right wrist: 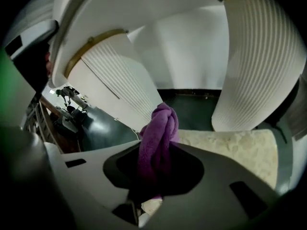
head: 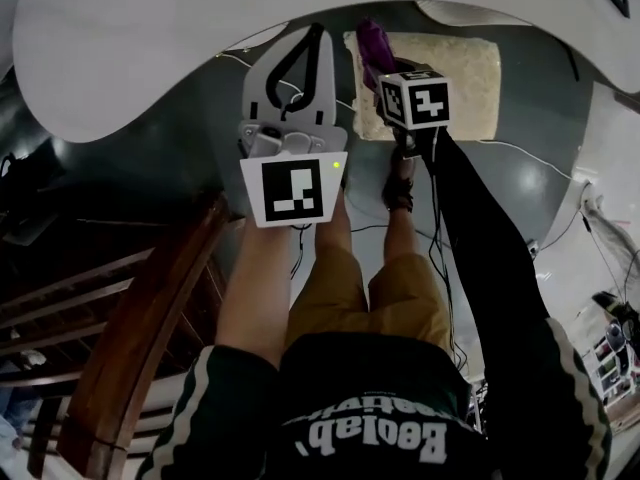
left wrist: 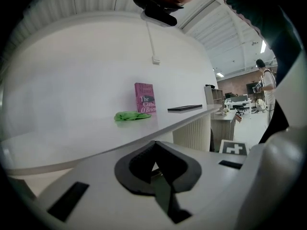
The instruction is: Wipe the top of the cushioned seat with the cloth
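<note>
- plainly, the cushioned seat is a pale cream rectangle with a nubbly, fleecy top, lying low on the dark floor ahead of the person's feet.
- the cloth is purple and plush, bunched into a twisted fold. it sits over the seat's near left corner, and no view shows whether it touches the top.
- the right gripper has its jaws closed on that cloth. in the right gripper view the purple fold fills the gap between them and sticks out past the tips.
- the left gripper is held just beside it, off the seat's left edge over bare floor, with its jaws brought together and nothing between them (the left gripper view shows them meeting in a thin seam).
- behind the seat a ribbed pedestal stands at its left end and a second pedestal at its right end, with a strip of dark floor between the two.
- the white table curves over the upper left of the head view, and its rim runs close to the seat's far side.
- open floor lies to the right of the seat and along its near side, crossed by a thin white cable.
- a wooden chair stands well apart, at the person's left.
- on the table top, a pink book stands upright with a green rag just beside it.
</note>
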`<state>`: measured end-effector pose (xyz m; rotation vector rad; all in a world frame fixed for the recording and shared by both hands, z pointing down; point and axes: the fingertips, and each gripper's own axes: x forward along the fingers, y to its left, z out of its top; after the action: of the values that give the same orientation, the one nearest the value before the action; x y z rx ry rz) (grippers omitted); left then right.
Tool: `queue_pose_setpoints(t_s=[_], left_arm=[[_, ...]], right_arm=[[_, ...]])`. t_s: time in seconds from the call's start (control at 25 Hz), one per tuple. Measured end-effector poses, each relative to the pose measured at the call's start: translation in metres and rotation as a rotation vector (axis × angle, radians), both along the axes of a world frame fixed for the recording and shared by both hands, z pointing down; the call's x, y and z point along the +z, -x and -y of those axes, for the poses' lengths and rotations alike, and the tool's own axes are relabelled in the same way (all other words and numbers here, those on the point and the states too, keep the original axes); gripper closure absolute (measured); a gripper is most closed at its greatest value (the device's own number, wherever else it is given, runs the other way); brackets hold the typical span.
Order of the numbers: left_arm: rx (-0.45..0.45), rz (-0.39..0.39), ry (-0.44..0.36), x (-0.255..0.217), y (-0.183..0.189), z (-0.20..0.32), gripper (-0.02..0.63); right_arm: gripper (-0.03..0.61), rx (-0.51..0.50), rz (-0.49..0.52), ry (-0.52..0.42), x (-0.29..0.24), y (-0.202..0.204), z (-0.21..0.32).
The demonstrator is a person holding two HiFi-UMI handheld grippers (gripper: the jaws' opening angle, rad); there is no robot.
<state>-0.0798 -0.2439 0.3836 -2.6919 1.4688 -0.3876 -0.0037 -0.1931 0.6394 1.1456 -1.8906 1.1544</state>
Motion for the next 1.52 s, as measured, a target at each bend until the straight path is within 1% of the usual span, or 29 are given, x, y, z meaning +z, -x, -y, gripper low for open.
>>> queue_pose_setpoints(t_s=[0.08, 0.16, 0.28, 0.44, 0.6, 0.84, 0.92, 1.0, 1.12, 1.2, 1.36, 1.52], left_arm=[[-0.010, 0.000, 0.011, 0.002, 0.006, -0.001, 0.598], [-0.016, 0.002, 0.012, 0.002, 0.010, 0.001, 0.598], [-0.024, -0.001, 0.012, 0.000, 0.019, -0.001, 0.599], [-0.038, -0.024, 0.010, -0.003, 0.032, 0.001, 0.598], [-0.027, -0.033, 0.000, -0.005, 0.034, 0.007, 0.599], [0.014, -0.005, -0.025, -0.010, 0.022, 0.002, 0.599], [0.019, -0.005, -0.021, -0.012, 0.011, -0.003, 0.598], [0.024, -0.009, -0.013, -0.012, -0.004, -0.010, 0.598], [0.030, -0.020, -0.017, -0.013, -0.032, -0.013, 0.600], [0.044, -0.007, -0.022, -0.013, -0.051, -0.016, 0.598], [0.066, -0.008, -0.015, -0.011, -0.088, -0.030, 0.598], [0.068, -0.002, -0.008, -0.010, -0.118, -0.036, 0.600]], right_arm=[[0.479, 0.006, -0.014, 0.085, 0.018, 0.004, -0.005], [0.479, 0.000, -0.032, 0.145, 0.036, 0.005, -0.009], [0.479, 0.003, -0.056, 0.188, 0.051, 0.005, -0.012], [0.479, 0.002, -0.085, 0.203, 0.055, 0.005, -0.012], [0.479, 0.004, -0.109, 0.207, 0.061, -0.005, -0.016], [0.479, 0.042, -0.125, 0.186, 0.058, -0.038, -0.018], [0.479, 0.062, -0.143, 0.179, 0.055, -0.059, -0.019], [0.479, 0.071, -0.169, 0.173, 0.054, -0.089, -0.023], [0.479, 0.083, -0.211, 0.166, 0.055, -0.145, -0.024], [0.479, 0.100, -0.246, 0.168, 0.056, -0.185, -0.027], [0.479, 0.133, -0.305, 0.186, 0.061, -0.260, -0.046], [0.480, 0.156, -0.415, 0.176, 0.058, -0.332, -0.053]])
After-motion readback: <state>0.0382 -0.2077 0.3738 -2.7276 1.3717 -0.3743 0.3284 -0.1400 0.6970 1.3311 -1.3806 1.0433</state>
